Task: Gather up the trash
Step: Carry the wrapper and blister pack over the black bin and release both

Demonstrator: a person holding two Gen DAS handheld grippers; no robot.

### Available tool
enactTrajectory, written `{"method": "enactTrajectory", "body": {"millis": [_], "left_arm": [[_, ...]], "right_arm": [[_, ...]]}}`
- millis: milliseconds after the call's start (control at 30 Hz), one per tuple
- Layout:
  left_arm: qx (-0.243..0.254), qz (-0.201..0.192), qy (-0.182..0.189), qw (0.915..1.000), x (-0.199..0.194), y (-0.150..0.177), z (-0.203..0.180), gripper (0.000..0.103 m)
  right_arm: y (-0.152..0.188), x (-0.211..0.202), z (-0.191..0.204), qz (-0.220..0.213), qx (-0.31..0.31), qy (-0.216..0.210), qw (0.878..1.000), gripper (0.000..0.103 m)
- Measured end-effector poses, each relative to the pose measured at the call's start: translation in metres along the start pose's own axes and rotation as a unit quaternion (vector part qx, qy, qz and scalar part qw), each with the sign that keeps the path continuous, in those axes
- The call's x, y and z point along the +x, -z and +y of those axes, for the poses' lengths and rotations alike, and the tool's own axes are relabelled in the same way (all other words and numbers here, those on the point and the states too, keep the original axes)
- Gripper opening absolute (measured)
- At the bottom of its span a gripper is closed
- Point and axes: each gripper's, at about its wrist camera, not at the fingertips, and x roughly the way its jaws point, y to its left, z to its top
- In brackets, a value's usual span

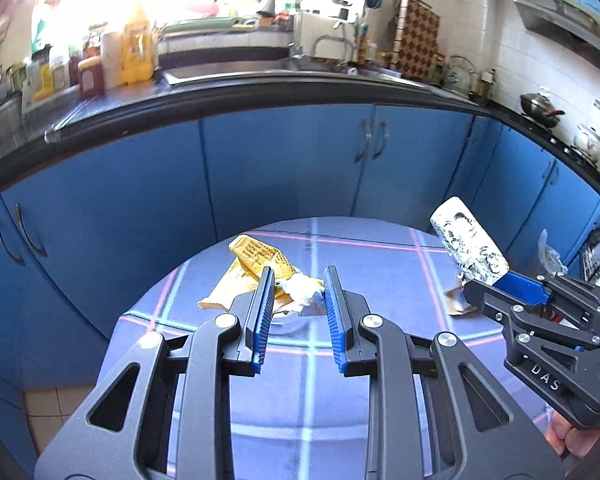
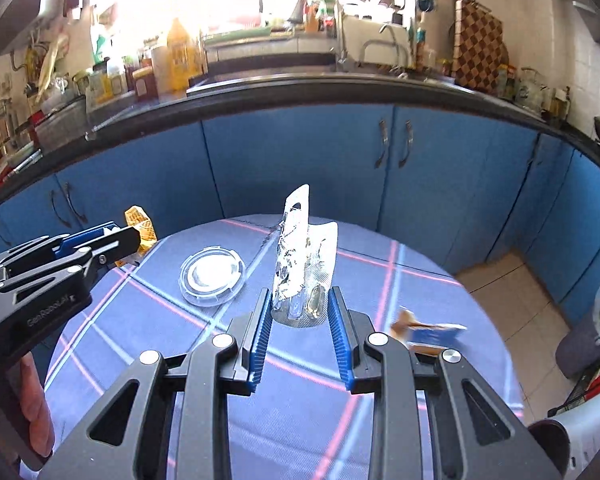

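My right gripper (image 2: 299,312) is shut on a silver blister pack (image 2: 302,264) and holds it upright above the round table; the pack also shows in the left wrist view (image 1: 466,246). My left gripper (image 1: 299,292) is open above a yellow wrapper (image 1: 252,270) and a crumpled white tissue (image 1: 303,288), its jaws to either side of the tissue. The wrapper's tip shows in the right wrist view (image 2: 140,226).
The table has a blue plaid cloth (image 2: 380,288). A clear plastic lid (image 2: 213,274) lies on it, and a blue and brown wrapper (image 2: 428,334) to the right. A grey bin with a bag (image 2: 588,336) stands on the floor at right. Blue kitchen cabinets (image 1: 280,160) stand behind.
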Motion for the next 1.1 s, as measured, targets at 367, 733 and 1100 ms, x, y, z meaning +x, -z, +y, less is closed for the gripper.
{"method": "enactTrajectory", "body": {"millis": [367,733,1100], "left_arm": [[0.068,-0.018,0.041,0.9967,-0.047,0.01,-0.1,0.026],[0.145,-0.009,0.1,0.9843,-0.056,0.024,-0.219,0.026],[0.189,0.007,0.144,0.9712,-0.047,0.033,-0.305,0.026]], "right_arm": [[0.037,-0.092,-0.063,-0.035,0.027,0.046,0.998,0.028],[0.083,-0.156,-0.153,-0.04,0.086,0.125,0.988,0.029],[0.117,-0.185,-0.223,-0.043,0.139,0.17,0.975,0.033]]}}
